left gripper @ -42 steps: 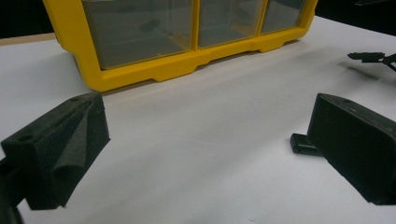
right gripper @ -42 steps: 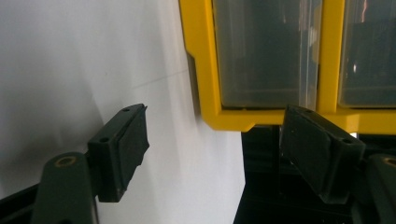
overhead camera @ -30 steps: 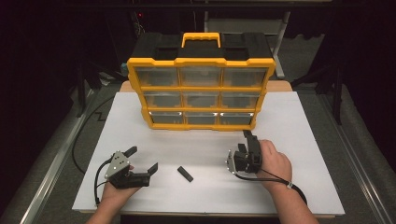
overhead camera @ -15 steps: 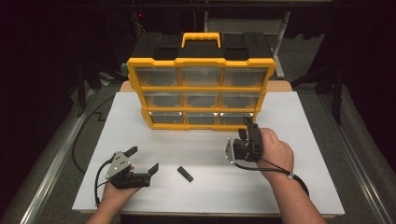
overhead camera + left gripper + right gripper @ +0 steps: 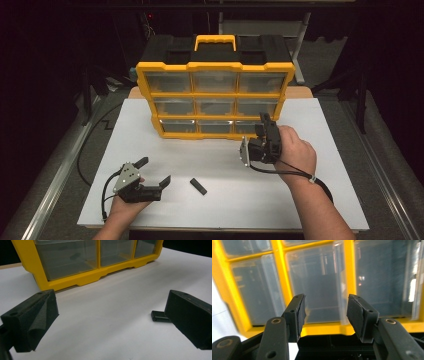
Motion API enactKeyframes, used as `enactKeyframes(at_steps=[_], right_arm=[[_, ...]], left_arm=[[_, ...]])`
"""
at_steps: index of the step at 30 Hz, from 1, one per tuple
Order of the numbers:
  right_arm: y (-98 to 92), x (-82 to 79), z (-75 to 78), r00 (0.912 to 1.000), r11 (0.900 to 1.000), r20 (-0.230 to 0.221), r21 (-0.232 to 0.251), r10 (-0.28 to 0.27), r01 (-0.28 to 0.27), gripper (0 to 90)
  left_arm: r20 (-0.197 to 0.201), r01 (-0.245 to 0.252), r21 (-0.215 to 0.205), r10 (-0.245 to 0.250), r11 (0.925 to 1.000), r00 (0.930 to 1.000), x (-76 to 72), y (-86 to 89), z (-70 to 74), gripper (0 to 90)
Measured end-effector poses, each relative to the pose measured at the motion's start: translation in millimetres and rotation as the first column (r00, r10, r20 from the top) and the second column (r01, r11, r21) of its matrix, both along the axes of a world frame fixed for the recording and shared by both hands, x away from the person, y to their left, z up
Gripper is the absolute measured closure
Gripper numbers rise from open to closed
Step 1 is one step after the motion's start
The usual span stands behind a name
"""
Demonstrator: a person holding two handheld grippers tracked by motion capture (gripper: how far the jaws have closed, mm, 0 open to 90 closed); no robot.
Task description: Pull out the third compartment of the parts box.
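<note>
Two tools working before a nine-drawer organizer

The right tool [image 5: 263, 131], its jaws just closing partway with nothing between them, is pointing at the bottom row of the yellow organizer [image 5: 214, 67], three rows of three clear drawers, standing on the white surface [image 5: 320, 200]. The left tool [image 5: 152, 172] is resting wide open and empty, near one small black block [image 5: 198, 186].
</note>
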State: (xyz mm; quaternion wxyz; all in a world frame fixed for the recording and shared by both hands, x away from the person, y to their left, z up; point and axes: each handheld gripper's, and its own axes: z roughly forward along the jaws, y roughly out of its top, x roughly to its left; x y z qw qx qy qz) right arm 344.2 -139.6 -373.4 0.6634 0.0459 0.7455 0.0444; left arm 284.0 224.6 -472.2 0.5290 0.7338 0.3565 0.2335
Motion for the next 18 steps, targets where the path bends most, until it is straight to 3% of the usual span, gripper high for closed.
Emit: enactKeyframes(at_steps=[8,9,10,11,18], right_arm=[[5.8,3.7,17.0,0.9997,1.0,0.024,-0.008,0.009,-0.009,52.2],[6.1,4.6,21.2,0.999,0.999,0.038,-0.04,0.022,-0.02,52.4],[5.3,4.9,20.9,0.9993,1.0,0.036,-0.002,0.01,-0.01,52.9],[4.7,6.2,27.8,0.9986,1.0,0.051,-0.019,0.016,-0.015,53.6],[4.1,7.0,44.6,0.9975,1.0,0.069,-0.02,0.014,-0.013,58.1]], left_arm=[[-0.002,-0.003,-0.001,0.003,1.0,1.0,0.1,1.7,0.5,0.3],[-0.003,-0.004,-0.001,0.004,1.0,1.0,0.3,2.3,0.5,0.3],[-0.004,-0.006,0.001,0.006,1.0,1.0,0.6,2.4,0.3,0.3],[-0.003,-0.004,0.005,0.004,1.0,1.0,0.6,2.0,0.1,0.3],[-0.007,-0.005,0.002,0.005,1.0,1.0,1.1,2.3,0.0,0.3]])
